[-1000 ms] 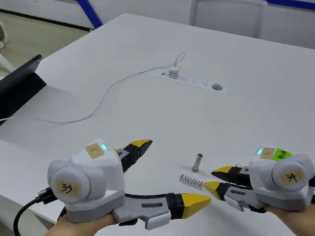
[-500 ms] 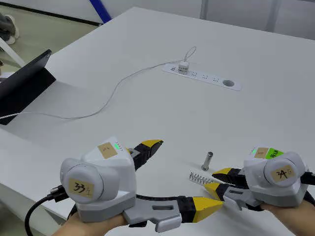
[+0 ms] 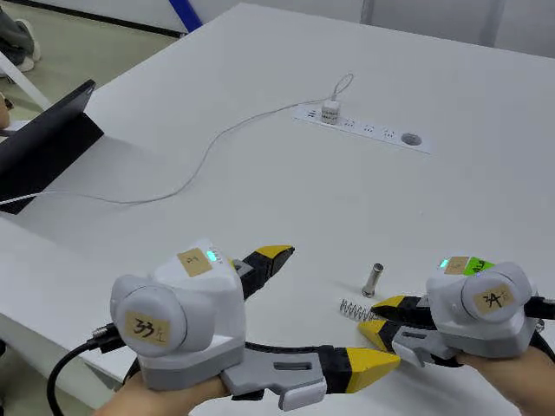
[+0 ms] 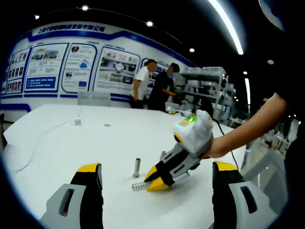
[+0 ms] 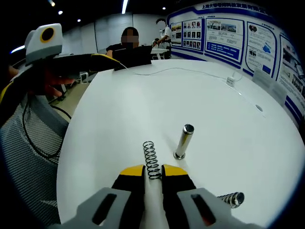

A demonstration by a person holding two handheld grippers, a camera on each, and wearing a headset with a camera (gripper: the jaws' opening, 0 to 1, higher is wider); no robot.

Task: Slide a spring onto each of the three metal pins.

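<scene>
A short metal pin [image 3: 373,279] [image 5: 183,140] [image 4: 137,168] stands upright on the white table [image 3: 260,173]. A small loose spring [image 3: 354,309] [image 5: 151,160] [image 4: 138,186] lies just in front of it. My right gripper [image 3: 381,317] [image 5: 152,172] [image 4: 157,181] has its yellow tips closed on the spring's near end. A second pin with a spring on it [image 5: 232,199] lies by the right gripper's side. My left gripper [image 3: 329,306] [image 4: 157,176] hovers to the left, jaws wide open and holding nothing.
A white power strip [image 3: 360,127] with a plugged charger [image 3: 330,111] and a cable [image 3: 199,165] lies at the far side. A dark tablet [image 3: 43,139] leans at the left edge. People stand beyond the table [image 4: 157,86]. A mesh chair [image 5: 28,157] is by the near edge.
My right gripper has moved left toward the pin, bringing its tips onto the spring's end. The head camera has shifted; the left gripper stays open.
</scene>
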